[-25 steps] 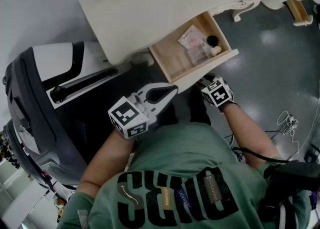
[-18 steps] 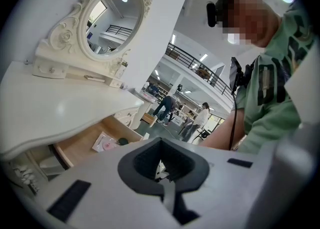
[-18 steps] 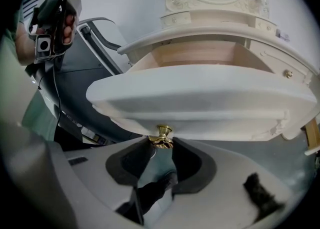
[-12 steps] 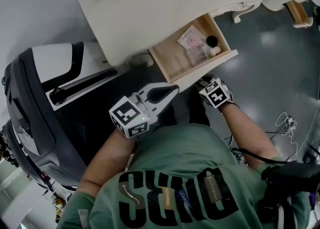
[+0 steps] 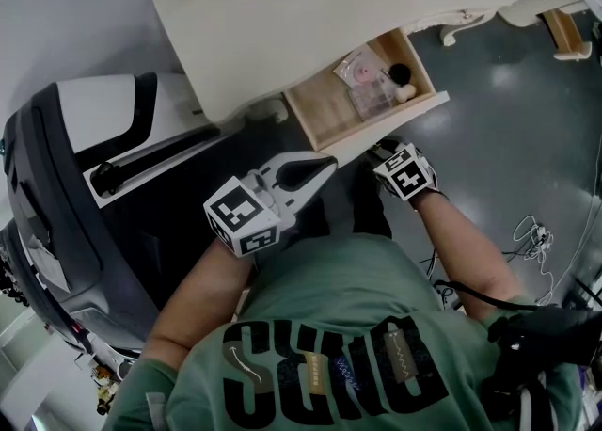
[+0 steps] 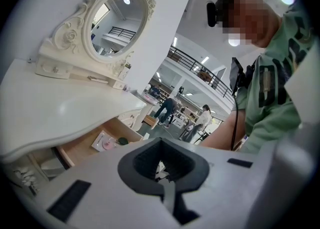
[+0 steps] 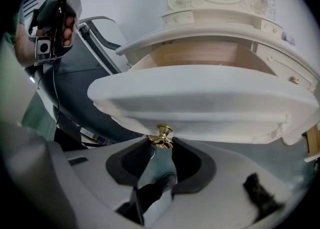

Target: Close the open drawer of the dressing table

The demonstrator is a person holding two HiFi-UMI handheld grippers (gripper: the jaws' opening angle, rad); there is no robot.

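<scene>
The cream dressing table [image 5: 310,6] has one wooden drawer [image 5: 329,104] pulled out, with small cosmetics in it. The drawer's white front [image 7: 200,103] carries a brass knob [image 7: 162,137]. My right gripper [image 7: 161,143] has just been closing and is shut on that knob, a pad on each side. In the head view the right gripper [image 5: 389,151] reaches under the drawer front [image 5: 400,125], which hides its jaw tips. My left gripper [image 5: 326,165] hangs left of the drawer, apart from it, shut and empty; its tips [image 6: 160,141] meet.
A big dark grey and white machine body [image 5: 75,184] stands close on the left. An oval mirror [image 6: 117,23] sits on the table top. Cables [image 5: 531,230] lie on the glossy floor at the right, and a wooden leg [image 5: 564,32] is at the far right.
The head view has shifted slightly. Both grippers keep their places relative to the drawer, and the drawer stands out as far as before.
</scene>
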